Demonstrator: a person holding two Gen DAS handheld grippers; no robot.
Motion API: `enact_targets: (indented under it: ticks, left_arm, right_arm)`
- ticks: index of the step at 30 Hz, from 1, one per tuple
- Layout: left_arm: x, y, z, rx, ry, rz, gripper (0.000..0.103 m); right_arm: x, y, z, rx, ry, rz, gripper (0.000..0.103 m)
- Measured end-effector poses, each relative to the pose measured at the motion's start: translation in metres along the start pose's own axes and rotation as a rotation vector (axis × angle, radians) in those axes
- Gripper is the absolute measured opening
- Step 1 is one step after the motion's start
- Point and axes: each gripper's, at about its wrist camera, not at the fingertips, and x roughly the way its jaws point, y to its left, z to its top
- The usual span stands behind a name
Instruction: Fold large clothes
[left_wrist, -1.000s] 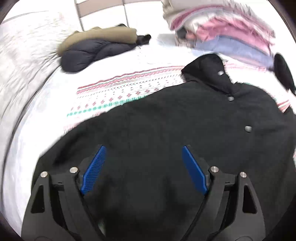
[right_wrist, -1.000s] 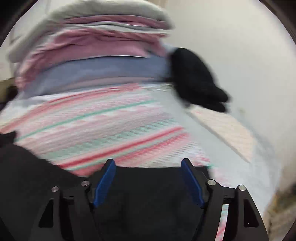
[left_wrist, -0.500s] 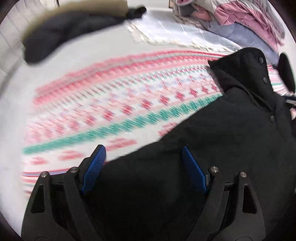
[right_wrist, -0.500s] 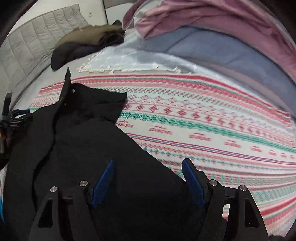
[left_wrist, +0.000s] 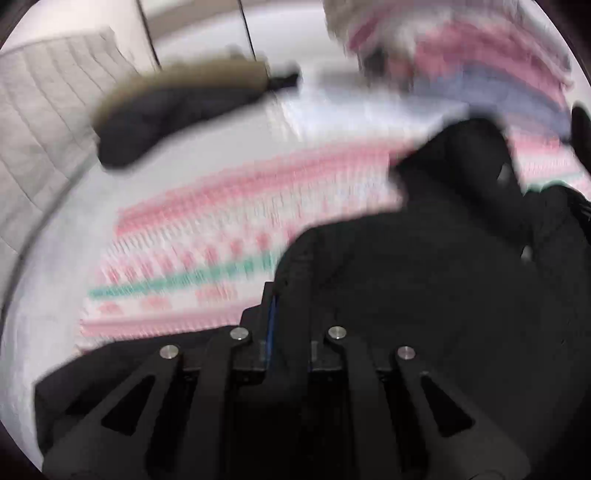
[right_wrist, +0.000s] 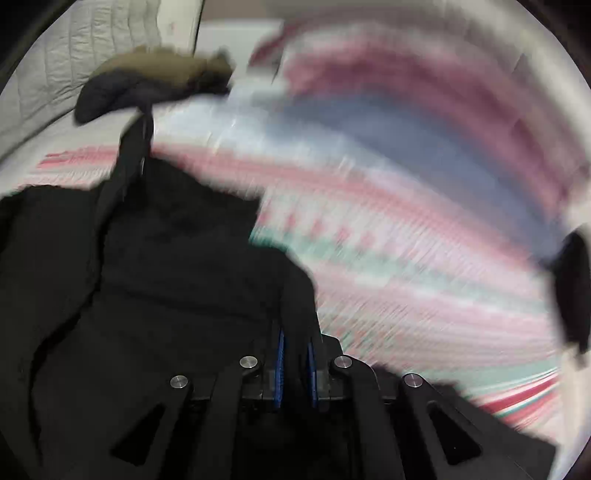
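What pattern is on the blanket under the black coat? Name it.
The woven blanket has pink-red and green bands on white, clearest in the left wrist view.

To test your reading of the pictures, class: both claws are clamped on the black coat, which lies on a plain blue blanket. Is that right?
Not quite. The blanket is patterned in pink, white and green, as the right wrist view shows. Both the left claw and right claw do grip the black coat.

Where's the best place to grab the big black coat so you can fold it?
By its outer edges, one gripper per side. The black coat lies spread on the patterned blanket, so its edges lift away easily. The left gripper already pinches the left edge, with its jaws closing there, and the right gripper is shut on the right edge.
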Motion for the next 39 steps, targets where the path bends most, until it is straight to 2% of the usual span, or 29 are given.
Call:
enact_targets:
  ticks: [3, 4, 5, 7, 8, 9, 10, 11, 12, 13, 14, 15, 17, 19, 21, 22, 25, 30, 32, 34, 36, 38, 39]
  left_arm:
    - [-0.032, 0.015, 0.025, -0.094, -0.181, 0.038, 0.013]
    - [-0.040, 0.026, 0.035, -0.158, -0.245, 0.038, 0.013]
    - [-0.041, 0.032, 0.039, -0.193, -0.277, 0.037, 0.013]
    - [-0.023, 0.033, 0.048, -0.189, -0.302, 0.059, 0.023]
    - [-0.006, 0.031, 0.048, -0.174, -0.280, 0.095, 0.037]
    - [0.019, 0.028, 0.046, -0.143, -0.221, 0.117, 0.045]
    - [0.046, 0.025, 0.040, -0.116, -0.136, 0.140, 0.047]
    - [0.058, 0.024, 0.034, -0.102, -0.083, 0.146, 0.048]
    - [0.081, 0.020, 0.025, -0.075, 0.021, 0.143, 0.048]
    - [0.089, 0.018, 0.018, -0.059, 0.070, 0.143, 0.048]
    - [0.090, 0.017, 0.014, -0.052, 0.081, 0.144, 0.048]
    - [0.084, 0.016, 0.012, -0.040, 0.068, 0.139, 0.049]
    - [0.063, 0.016, 0.013, -0.036, 0.049, 0.100, 0.054]
    - [0.033, 0.022, 0.014, -0.055, 0.027, 0.045, 0.077]
    - [0.002, 0.034, 0.012, -0.080, -0.001, -0.003, 0.084]
    - [-0.018, 0.040, 0.010, -0.084, -0.007, -0.030, 0.084]
    - [-0.055, 0.057, 0.002, -0.091, -0.008, -0.044, 0.084]
    - [-0.115, 0.098, -0.039, -0.135, 0.026, 0.014, 0.089]
    - [-0.125, 0.115, -0.058, -0.175, 0.054, 0.046, 0.089]
    - [-0.129, 0.138, -0.082, -0.258, 0.090, 0.047, 0.090]
    - [-0.127, 0.164, -0.112, -0.392, 0.126, 0.056, 0.089]
    - [-0.127, 0.169, -0.134, -0.430, 0.106, 0.067, 0.089]
    - [-0.126, 0.166, -0.140, -0.406, 0.093, 0.042, 0.090]
  right_arm:
    - [-0.029, 0.007, 0.026, -0.028, -0.174, -0.144, 0.009]
    - [-0.033, 0.005, 0.036, -0.014, -0.198, -0.165, 0.009]
    - [-0.034, 0.001, 0.048, 0.033, -0.231, -0.181, 0.009]
    - [-0.025, 0.000, 0.060, 0.062, -0.270, -0.224, 0.010]
    - [-0.016, 0.002, 0.061, 0.062, -0.260, -0.249, 0.014]
    - [0.005, 0.006, 0.062, 0.057, -0.208, -0.269, 0.023]
    - [0.033, 0.010, 0.059, 0.041, -0.110, -0.260, 0.028]
    - [0.057, 0.013, 0.052, 0.032, -0.014, -0.226, 0.036]
    - [0.078, 0.018, 0.045, 0.032, 0.066, -0.184, 0.043]
    - [0.096, 0.019, 0.037, 0.040, 0.147, -0.134, 0.043]
    - [0.104, 0.017, 0.028, 0.058, 0.186, -0.101, 0.045]
    - [0.098, 0.012, 0.023, 0.084, 0.147, -0.092, 0.054]
    - [0.087, 0.002, 0.022, 0.119, 0.144, -0.091, 0.062]
    - [0.069, -0.010, 0.024, 0.144, 0.149, -0.053, 0.062]
    - [0.036, -0.019, 0.027, 0.166, 0.116, -0.009, 0.064]
    - [0.017, -0.021, 0.028, 0.170, 0.102, 0.014, 0.065]
    - [-0.036, -0.023, 0.023, 0.190, 0.073, 0.081, 0.072]
    - [-0.114, -0.025, -0.002, 0.267, 0.046, 0.229, 0.079]
    - [-0.143, -0.015, -0.018, 0.276, 0.050, 0.267, 0.079]
    - [-0.159, -0.007, -0.031, 0.284, 0.045, 0.277, 0.079]
    - [-0.173, 0.000, -0.047, 0.291, 0.053, 0.300, 0.079]
    - [-0.180, 0.005, -0.059, 0.314, 0.052, 0.330, 0.079]
    - [-0.184, 0.007, -0.065, 0.336, 0.046, 0.351, 0.079]
